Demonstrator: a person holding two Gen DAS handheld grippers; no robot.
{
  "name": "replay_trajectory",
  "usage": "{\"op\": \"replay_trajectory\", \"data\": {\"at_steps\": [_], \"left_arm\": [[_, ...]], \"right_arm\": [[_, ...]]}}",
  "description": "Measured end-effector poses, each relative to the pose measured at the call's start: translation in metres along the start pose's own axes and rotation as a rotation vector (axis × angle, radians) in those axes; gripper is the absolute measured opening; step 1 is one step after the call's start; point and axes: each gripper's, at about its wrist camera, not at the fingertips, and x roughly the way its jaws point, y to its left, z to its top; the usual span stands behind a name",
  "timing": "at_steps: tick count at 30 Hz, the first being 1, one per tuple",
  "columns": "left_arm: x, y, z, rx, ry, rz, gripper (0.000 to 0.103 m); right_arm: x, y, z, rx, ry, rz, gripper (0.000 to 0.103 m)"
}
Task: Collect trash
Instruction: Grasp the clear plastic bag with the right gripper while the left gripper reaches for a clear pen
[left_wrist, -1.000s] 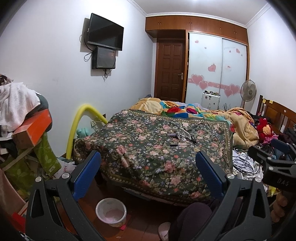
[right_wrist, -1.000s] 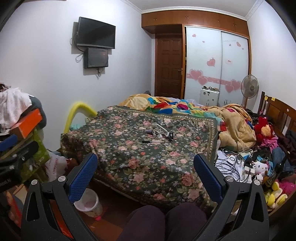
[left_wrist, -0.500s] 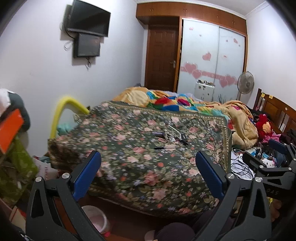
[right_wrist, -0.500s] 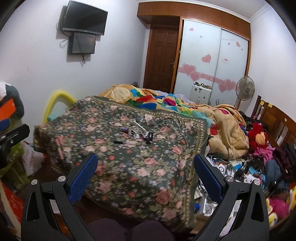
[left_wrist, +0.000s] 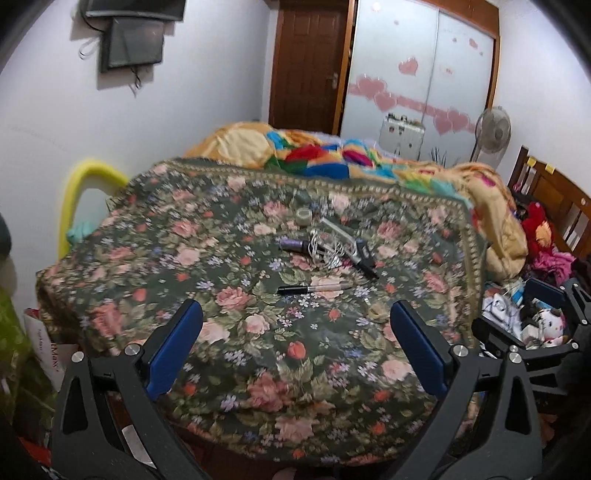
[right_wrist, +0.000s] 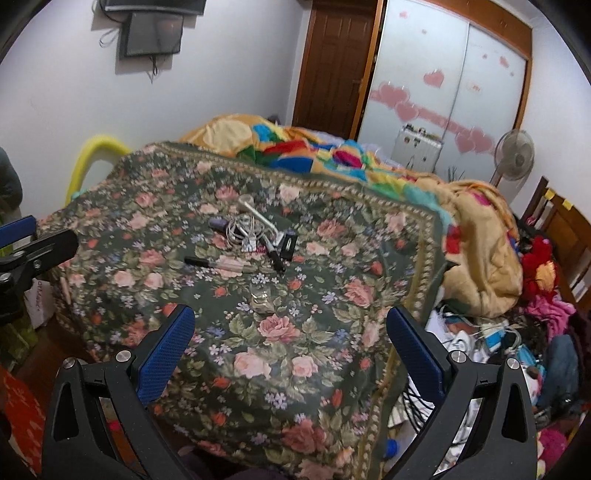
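Small items lie in a loose cluster in the middle of the floral bedspread (left_wrist: 207, 266): a black-capped pen (left_wrist: 314, 288), a purple tube (left_wrist: 293, 244), a tangle of white cable (left_wrist: 325, 253), a tape roll (left_wrist: 303, 216) and a small clear crumpled piece (right_wrist: 261, 294). The pen (right_wrist: 218, 263) and cable (right_wrist: 242, 230) also show in the right wrist view. My left gripper (left_wrist: 295, 332) is open and empty, above the near part of the bed. My right gripper (right_wrist: 290, 332) is open and empty, just short of the clear piece.
A heap of colourful blankets (left_wrist: 332, 158) covers the far half of the bed. Toys, cables and clothes (right_wrist: 517, 332) pile up at the right. A yellow foam arch (left_wrist: 85, 184) stands by the left wall. A fan (right_wrist: 515, 155) and wardrobe stand behind.
Both grippers have risen and moved forward over the bed, tilting down at it. The pink bin on the floor has dropped out of view. Both stay open.
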Motion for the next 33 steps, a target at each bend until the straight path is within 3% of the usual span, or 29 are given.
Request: {"op": "replay_trajectory", "data": {"at_steps": [5,11,14,16,20,24,28,33], "left_arm": [[0.066,0.005,-0.001,0.017,0.081,-0.016,0.102],[0.133,0.016,-0.008,0.022,0.166,-0.061,0.099],[0.165,0.019,-0.010,0.031,0.214,-0.076,0.092],[0.179,0.018,-0.010,0.039,0.225,-0.091,0.088],[0.205,0.009,-0.005,0.090,0.224,-0.128,0.087],[0.225,-0.004,0.004,0.162,0.217,-0.160,0.083],[0.242,-0.015,0.010,0.210,0.220,-0.188,0.080],[0.263,-0.018,0.005,0.216,0.316,-0.216,0.065]], "right_arm": [[0.055,-0.002,0.002,0.004,0.070,0.035,0.103],[0.129,0.000,-0.005,0.034,0.186,0.137,0.102],[0.161,0.003,-0.009,0.051,0.238,0.197,0.089],[0.181,0.007,-0.010,0.041,0.273,0.217,0.071],[0.203,0.010,-0.014,0.041,0.307,0.252,0.064],[0.205,0.012,-0.015,0.012,0.287,0.230,0.028],[0.206,0.007,-0.013,0.030,0.286,0.256,0.026],[0.204,-0.006,-0.014,0.082,0.297,0.272,0.025]]}}
